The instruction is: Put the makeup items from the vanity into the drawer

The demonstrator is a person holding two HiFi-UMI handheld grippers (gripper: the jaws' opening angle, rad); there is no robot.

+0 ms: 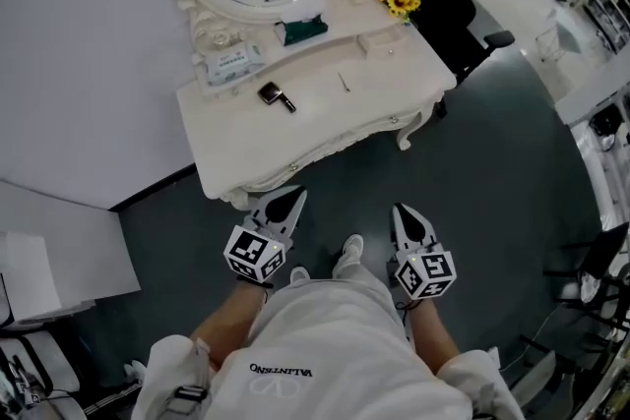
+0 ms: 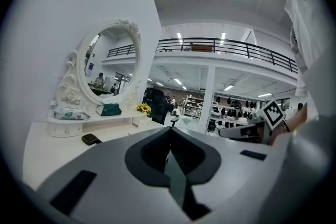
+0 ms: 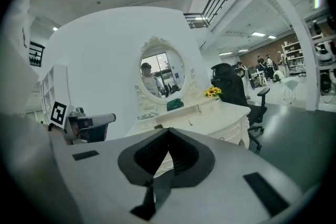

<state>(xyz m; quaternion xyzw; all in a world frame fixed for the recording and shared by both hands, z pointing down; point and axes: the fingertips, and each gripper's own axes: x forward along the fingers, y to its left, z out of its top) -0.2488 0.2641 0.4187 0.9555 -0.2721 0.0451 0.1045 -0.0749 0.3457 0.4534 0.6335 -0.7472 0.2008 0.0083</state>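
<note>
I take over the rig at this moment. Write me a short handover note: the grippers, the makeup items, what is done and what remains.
Left gripper: jaws shut, empty.
Right gripper: jaws shut, empty.
Both are in front of the vanity, not touching it.
Items: the dark compact and thin stick lie on the vanity top. The wipes pack and green pouch are at its back.
Done: nothing yet; no drawer shows open.
Left: open the drawer and move the items in.
</note>
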